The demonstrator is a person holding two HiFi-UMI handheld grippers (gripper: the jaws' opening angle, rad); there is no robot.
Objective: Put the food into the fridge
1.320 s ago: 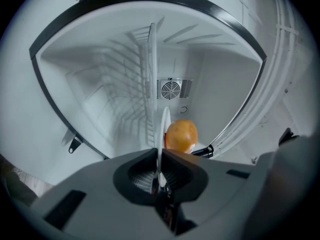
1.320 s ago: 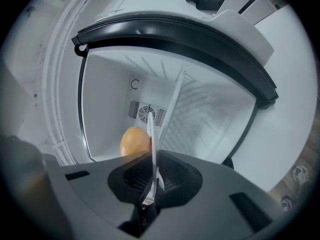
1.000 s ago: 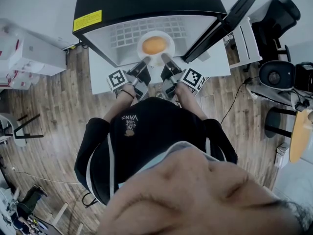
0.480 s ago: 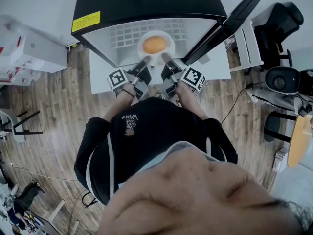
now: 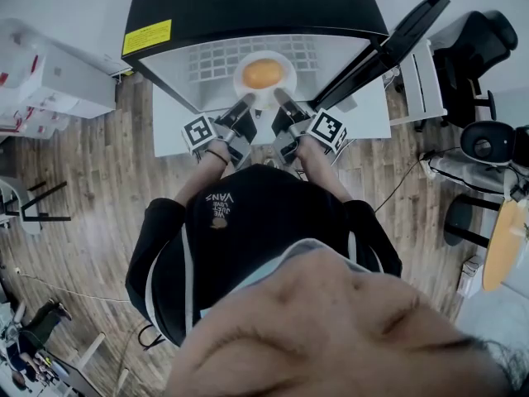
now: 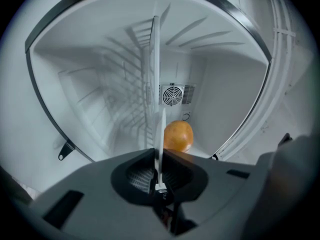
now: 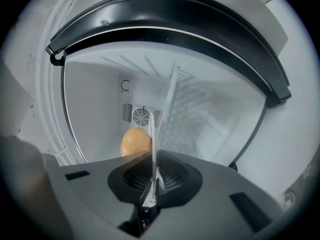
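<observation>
A white plate (image 5: 240,82) carries a round orange piece of food (image 5: 263,74) and sits just inside the open fridge (image 5: 248,11), over its wire shelf (image 5: 211,58). My left gripper (image 5: 245,102) is shut on the plate's near left rim. My right gripper (image 5: 280,98) is shut on the near right rim. In the left gripper view the plate's edge (image 6: 158,134) runs as a thin white line out of the left gripper (image 6: 159,170), with the food (image 6: 178,136) beyond it. The right gripper view shows the same edge (image 7: 153,151) pinched in the right gripper (image 7: 152,180), food (image 7: 134,142) behind.
The fridge door (image 5: 388,40) stands swung open to the right. A fan vent (image 6: 172,95) is on the fridge's back wall. The fridge rests on a white table (image 5: 364,116). Black chairs (image 5: 479,31) stand at the right and white boxes (image 5: 50,85) at the left.
</observation>
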